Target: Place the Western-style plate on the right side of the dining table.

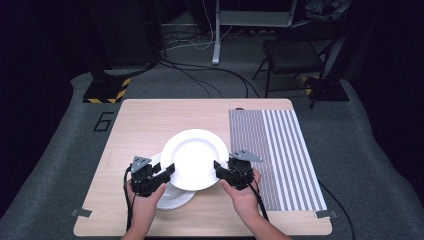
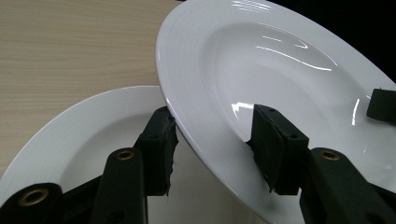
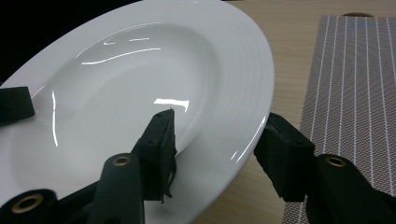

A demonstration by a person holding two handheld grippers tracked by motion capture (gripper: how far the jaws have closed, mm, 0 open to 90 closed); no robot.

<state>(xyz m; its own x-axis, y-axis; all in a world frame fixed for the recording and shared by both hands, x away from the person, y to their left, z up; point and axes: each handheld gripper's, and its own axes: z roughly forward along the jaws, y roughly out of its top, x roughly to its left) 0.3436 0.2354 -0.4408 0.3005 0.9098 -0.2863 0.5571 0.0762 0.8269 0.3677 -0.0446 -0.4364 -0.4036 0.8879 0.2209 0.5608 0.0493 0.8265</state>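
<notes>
Above the lower plate (image 1: 172, 199), upper plate (image 1: 192, 157) gripped by left gripper (image 1: 167, 175) and right gripper (image 1: 220, 172)

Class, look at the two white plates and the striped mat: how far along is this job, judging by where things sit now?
Done: both grippers have clamped the upper plate, the left gripper and right gripper on opposite rims. In hand: that plate is held above the lower plate, which rests on the table. Left: setting it down, perhaps on the bare striped mat, though that is a guess.
</notes>
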